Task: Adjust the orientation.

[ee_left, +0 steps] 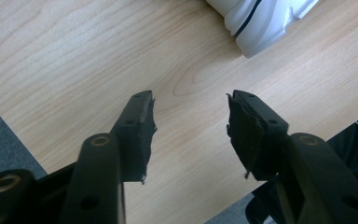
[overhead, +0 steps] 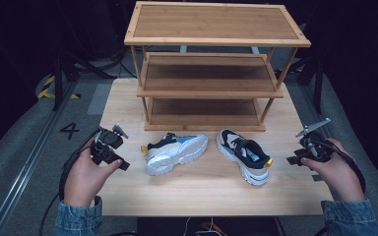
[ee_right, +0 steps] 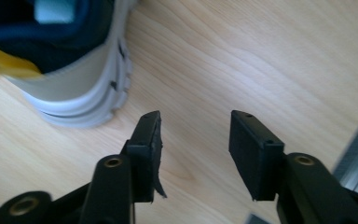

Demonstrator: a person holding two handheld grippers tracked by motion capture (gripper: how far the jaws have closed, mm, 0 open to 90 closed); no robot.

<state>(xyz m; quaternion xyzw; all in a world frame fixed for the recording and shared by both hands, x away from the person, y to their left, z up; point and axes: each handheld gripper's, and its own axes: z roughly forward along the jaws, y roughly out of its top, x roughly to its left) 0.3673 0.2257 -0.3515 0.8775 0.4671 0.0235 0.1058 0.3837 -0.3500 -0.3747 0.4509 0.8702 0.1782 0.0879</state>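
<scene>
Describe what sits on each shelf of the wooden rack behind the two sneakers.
The rack's top shelf is bare. The middle and bottom shelves look bare too, but their back parts lie in shadow under the boards above. Both sneakers, left and right, lie on the table in front.

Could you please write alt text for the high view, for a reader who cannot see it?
Two navy, cream and white sneakers, the left one tipped on its side and the right one upright, lie on a light wooden table before a three-tier wooden shelf rack. Hands hold an open black tool at each side, left and right.

Lab or studio, dark surround, floor marking "4" (overhead: 69,131), hazard tape (overhead: 47,86)
</scene>
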